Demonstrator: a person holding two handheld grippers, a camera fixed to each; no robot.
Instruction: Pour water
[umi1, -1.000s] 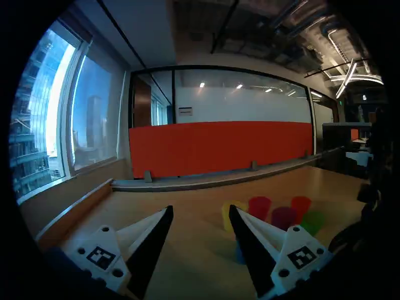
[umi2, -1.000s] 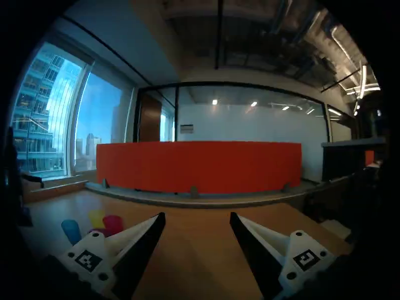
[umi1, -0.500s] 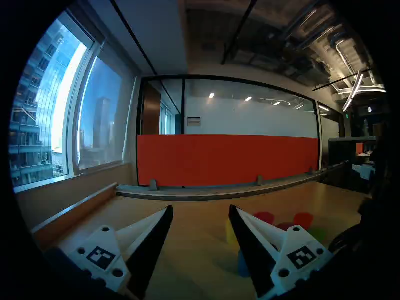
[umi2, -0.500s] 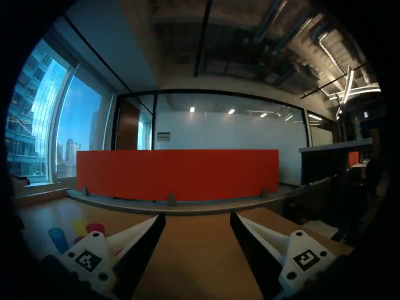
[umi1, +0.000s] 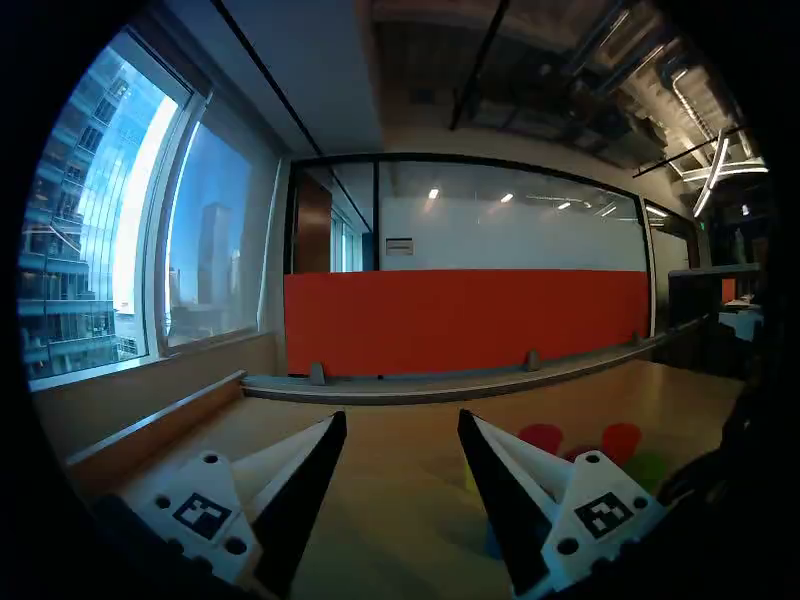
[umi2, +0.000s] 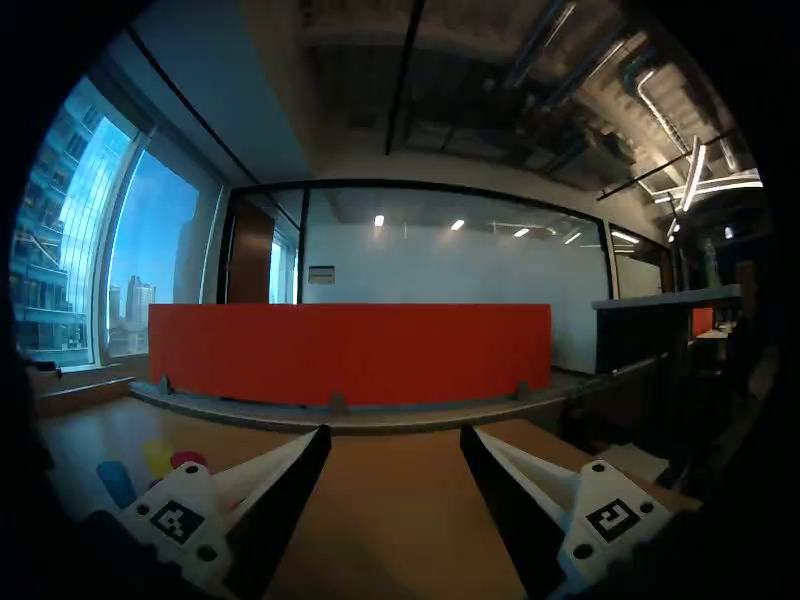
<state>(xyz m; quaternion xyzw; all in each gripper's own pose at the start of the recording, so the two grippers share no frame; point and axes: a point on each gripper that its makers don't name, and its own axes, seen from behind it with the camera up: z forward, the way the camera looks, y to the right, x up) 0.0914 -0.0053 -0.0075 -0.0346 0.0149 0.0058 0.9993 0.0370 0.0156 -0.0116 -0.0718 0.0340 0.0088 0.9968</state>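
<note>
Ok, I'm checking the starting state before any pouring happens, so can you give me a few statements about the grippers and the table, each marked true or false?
1. The left gripper is open, with nothing between its fingers. True.
2. The right gripper is shut on a blue cup. False: it is open and empty, and the blue cup stands on the table, near the left edge of the right gripper view.
3. Several coloured cups stand on a wooden table. True.
4. The partition along the table's far edge is green. False: it is orange.
</note>
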